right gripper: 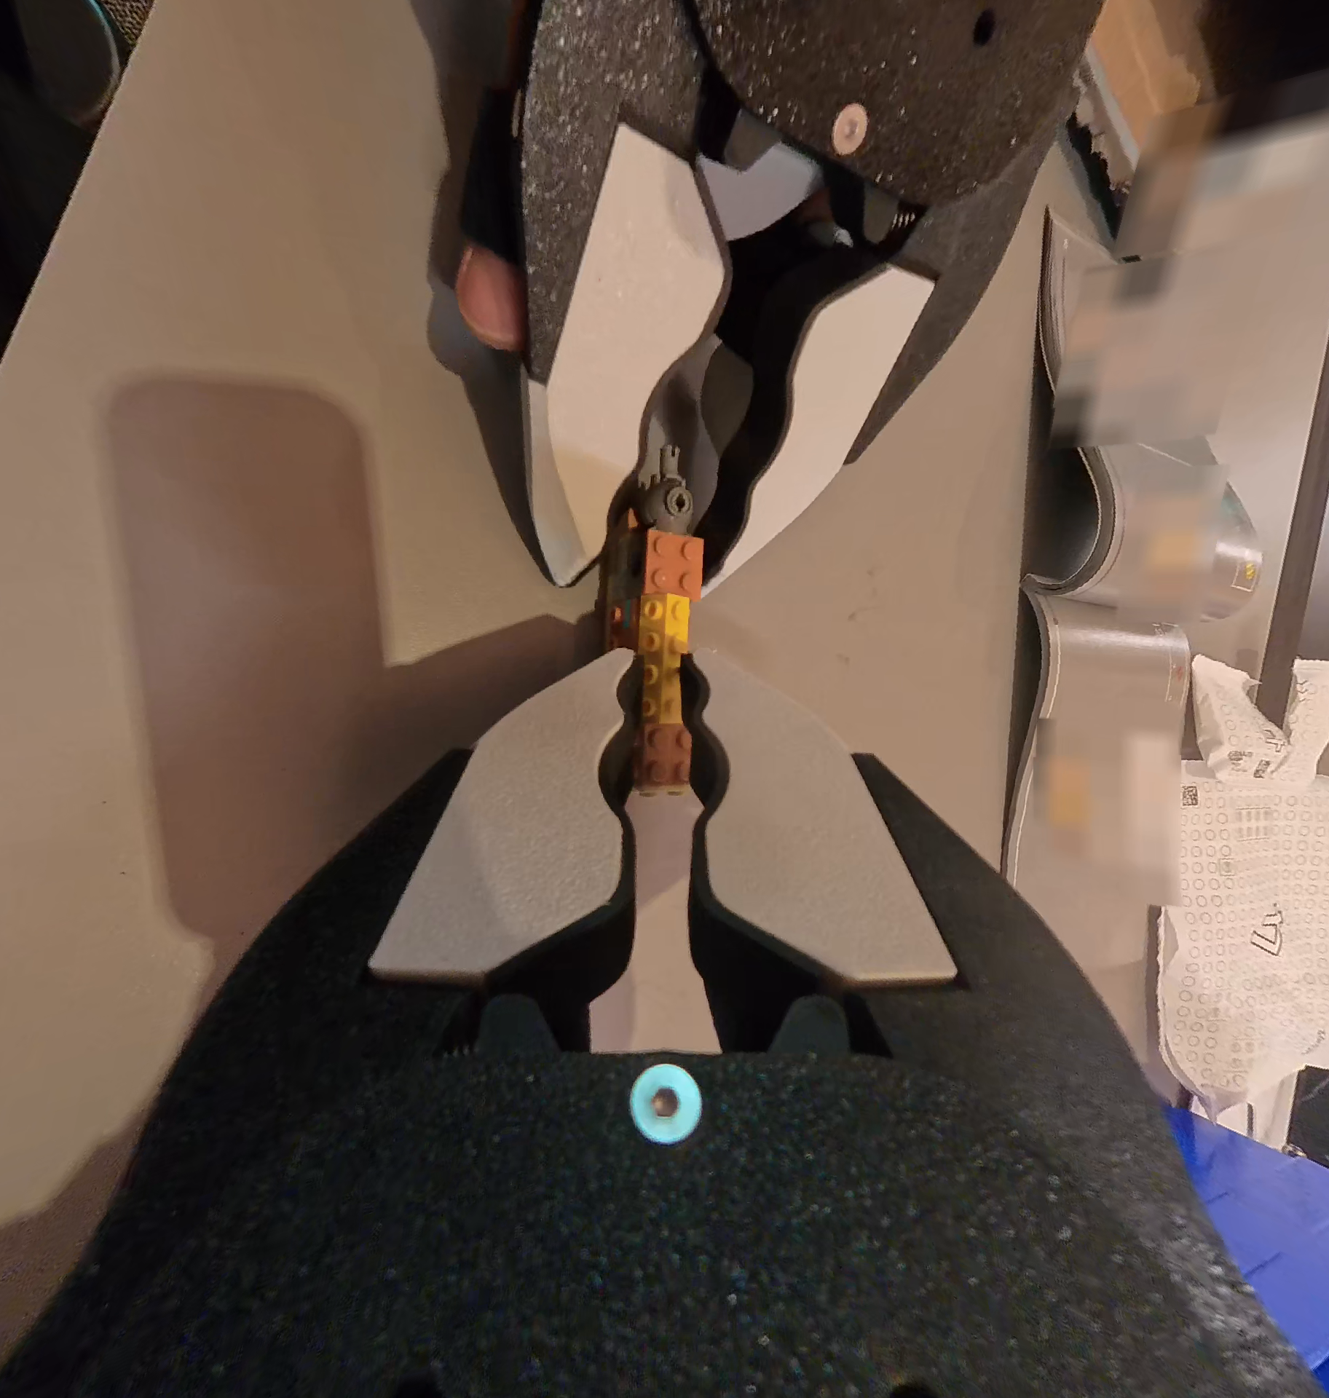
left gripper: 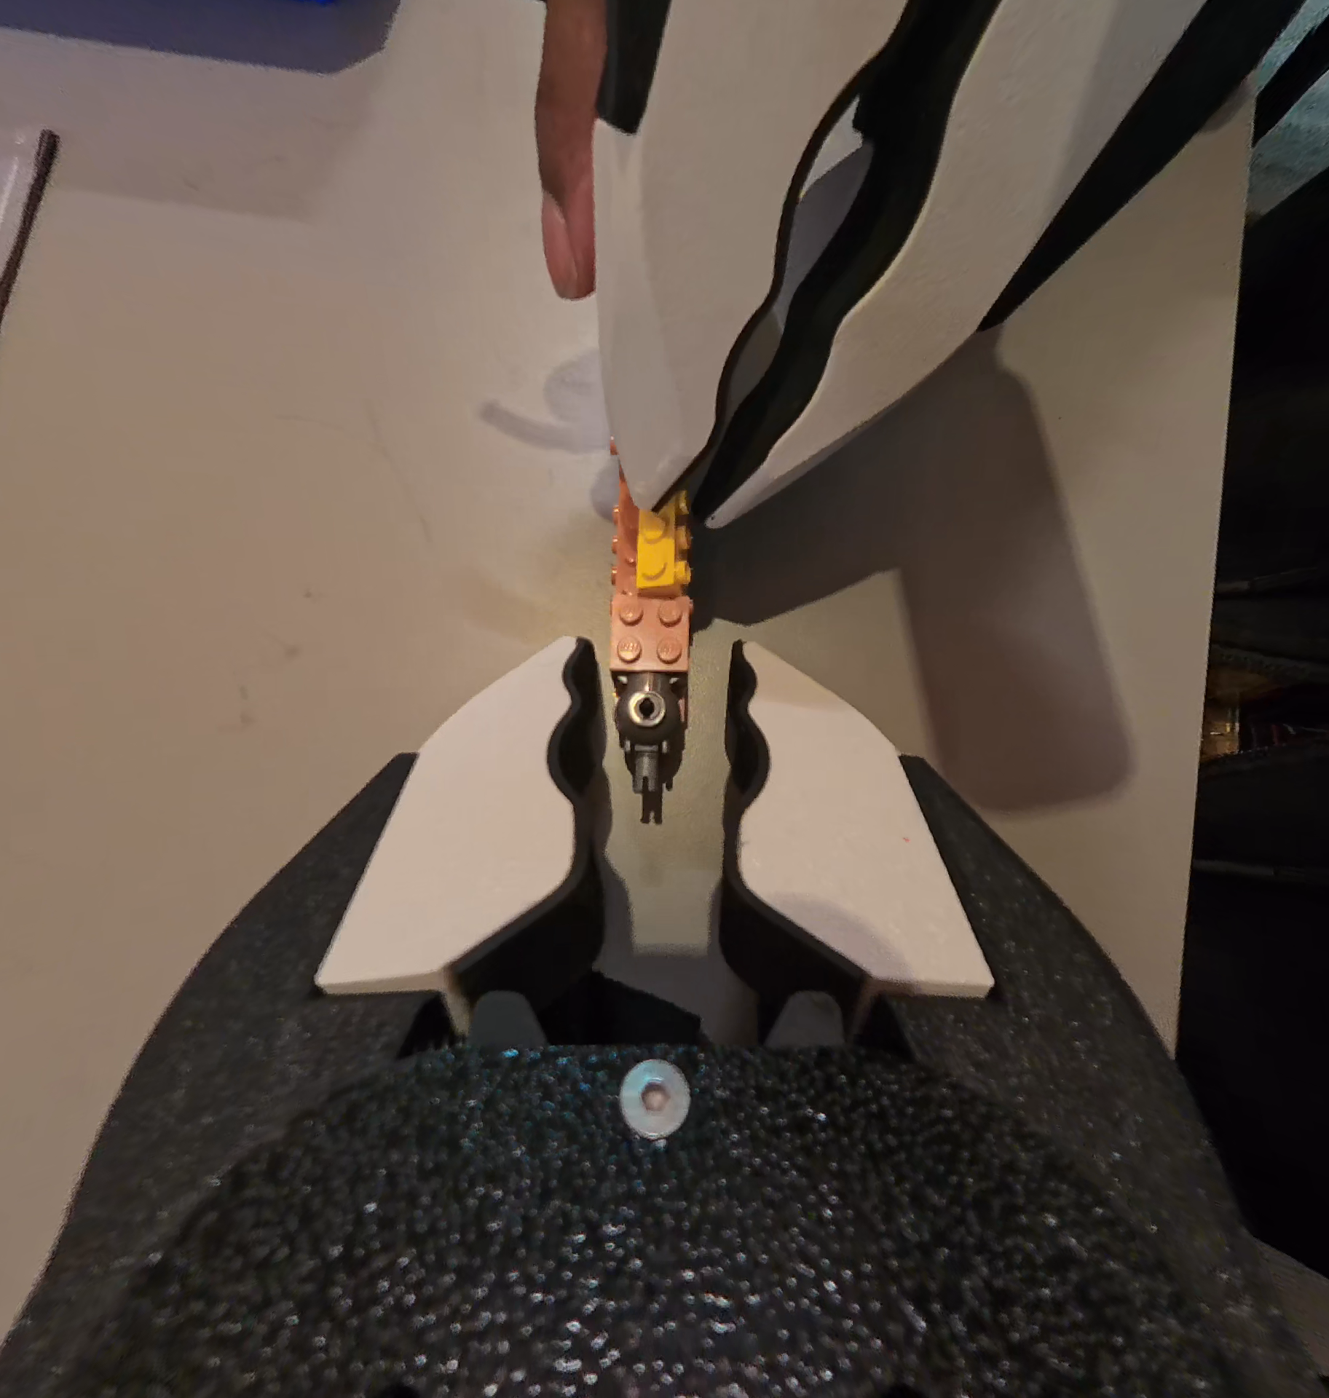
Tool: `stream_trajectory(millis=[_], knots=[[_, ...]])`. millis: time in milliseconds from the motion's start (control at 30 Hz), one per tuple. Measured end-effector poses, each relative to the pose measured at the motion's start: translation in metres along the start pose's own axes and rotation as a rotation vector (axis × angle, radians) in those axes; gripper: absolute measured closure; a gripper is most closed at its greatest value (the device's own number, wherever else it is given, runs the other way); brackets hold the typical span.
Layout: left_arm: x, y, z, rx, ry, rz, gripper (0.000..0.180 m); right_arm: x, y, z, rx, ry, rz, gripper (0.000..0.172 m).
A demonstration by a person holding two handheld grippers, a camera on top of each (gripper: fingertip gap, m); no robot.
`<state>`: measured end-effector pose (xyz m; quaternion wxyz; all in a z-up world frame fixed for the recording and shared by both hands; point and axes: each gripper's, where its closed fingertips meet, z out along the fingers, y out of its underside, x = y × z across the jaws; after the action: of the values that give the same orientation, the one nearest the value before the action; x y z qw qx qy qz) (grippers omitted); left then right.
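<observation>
- the left gripper (left gripper: pixel 657 658), low in the centre of the left wrist view, has its fingers spread; a gap shows on both sides between the dark pads (left gripper: pixel 574 726) and the grey end of the toy-brick piece, so nothing is pinched there.
- the toy-brick piece (left gripper: pixel 652 643) runs up the middle of that view: a grey ball joint with a thin pin nearest the camera, then a brown studded block, then a yellow strip further up.
- the right gripper (right gripper: pixel 661 666), low in the centre of the right wrist view, pinches the same toy-brick piece (right gripper: pixel 665 666); its dark pads (right gripper: pixel 625 726) press on the yellow strip and the brown block behind it.
- in the left wrist view the right gripper (left gripper: pixel 687 503) comes down from the upper right, its tips closed on the yellow end.
- in the right wrist view the left gripper (right gripper: pixel 638 552) reaches down from the top centre, fingers apart around the grey joint.
- a fingertip (left gripper: pixel 566 227) shows beside the right gripper's finger at upper centre.
- the pale table (left gripper: pixel 230 529) lies under everything.
- crumpled white patterned paper (right gripper: pixel 1259 870) sits at the right edge of the right wrist view, with a blue bin (right gripper: pixel 1281 1225) below it at lower right.
</observation>
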<state>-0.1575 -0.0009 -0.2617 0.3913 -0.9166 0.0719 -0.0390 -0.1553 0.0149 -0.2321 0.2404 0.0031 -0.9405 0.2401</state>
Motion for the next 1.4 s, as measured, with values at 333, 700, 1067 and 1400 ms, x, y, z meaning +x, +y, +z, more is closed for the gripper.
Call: stream_trajectory(millis=[333,700,1067,1400], knots=[[-0.005,-0.008,0.007,0.01,-0.037,0.033,0.159,0.0,0.0,0.0,0.007,0.02,-0.002,0.163],[-0.005,-0.012,0.005,0.033,-0.043,0.028,0.161,0.003,-0.002,-0.003,-0.019,0.123,-0.1,0.163],[-0.006,-0.024,-0.004,0.137,-0.004,-0.035,0.161,0.013,-0.01,-0.013,-0.01,0.195,-0.148,0.163],[-0.007,-0.025,-0.007,0.154,-0.003,-0.033,0.162,0.014,-0.012,-0.014,-0.001,0.199,-0.158,0.163]])
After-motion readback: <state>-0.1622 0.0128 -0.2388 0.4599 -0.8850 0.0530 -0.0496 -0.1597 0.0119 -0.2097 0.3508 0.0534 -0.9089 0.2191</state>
